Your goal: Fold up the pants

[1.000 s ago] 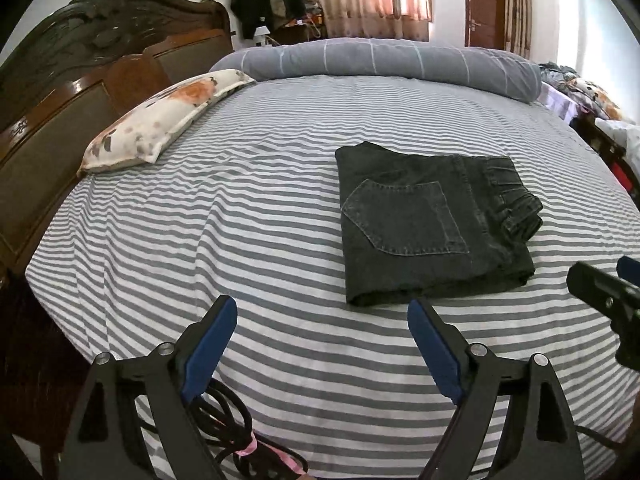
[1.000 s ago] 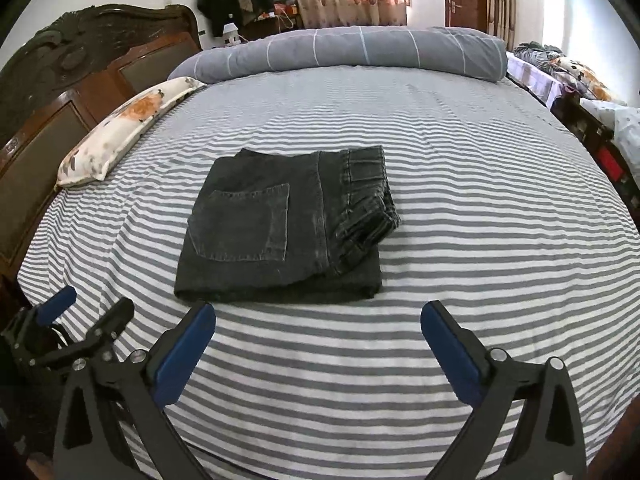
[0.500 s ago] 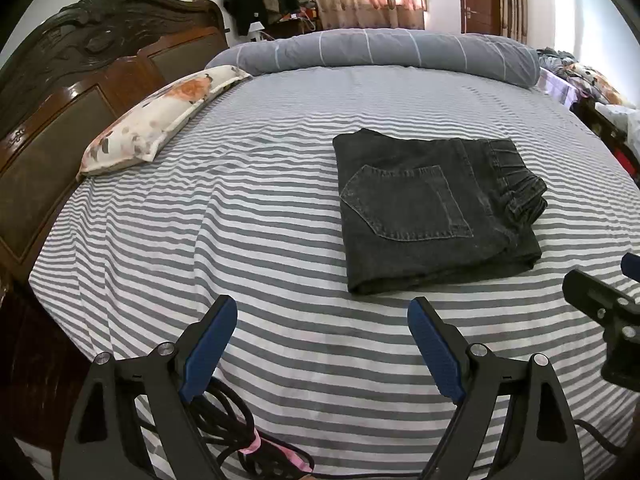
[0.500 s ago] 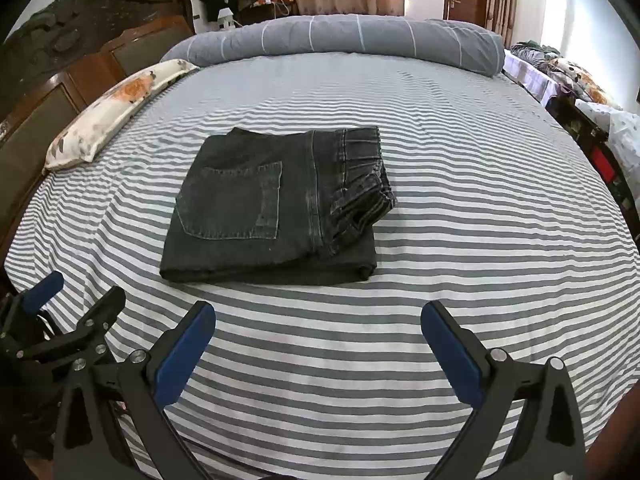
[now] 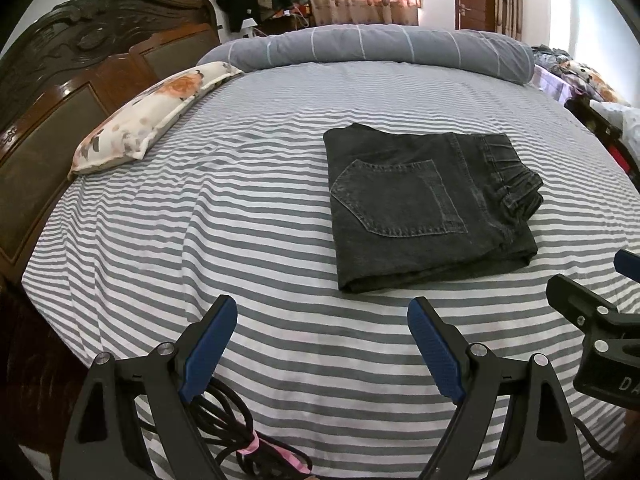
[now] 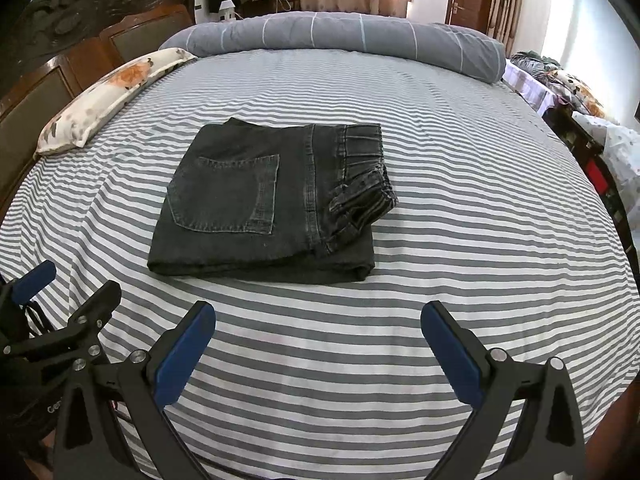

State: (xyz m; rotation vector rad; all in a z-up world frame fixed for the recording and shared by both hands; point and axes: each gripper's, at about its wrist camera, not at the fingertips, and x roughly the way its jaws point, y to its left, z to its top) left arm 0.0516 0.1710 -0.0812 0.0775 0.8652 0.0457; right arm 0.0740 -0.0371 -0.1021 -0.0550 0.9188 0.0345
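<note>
**Folded jeans on the bed, both claws spread and empty**

Far off to the left of both claws, a carved dark wooden headboard runs along the bed's edge, with a floral cream pillow lying against it. The left claw hovers over the near edge of the grey-and-white striped bed sheet, its blue pads spread wide with nothing between them. The folded black denim pants lie flat on the sheet ahead of this claw and slightly to its right, back pocket facing up, waistband on the right side. The right claw is likewise wide apart and empty, with the pants ahead and a little left of it. Beyond the pants, a long grey rolled duvet lies across the far side of the bed.
</note>
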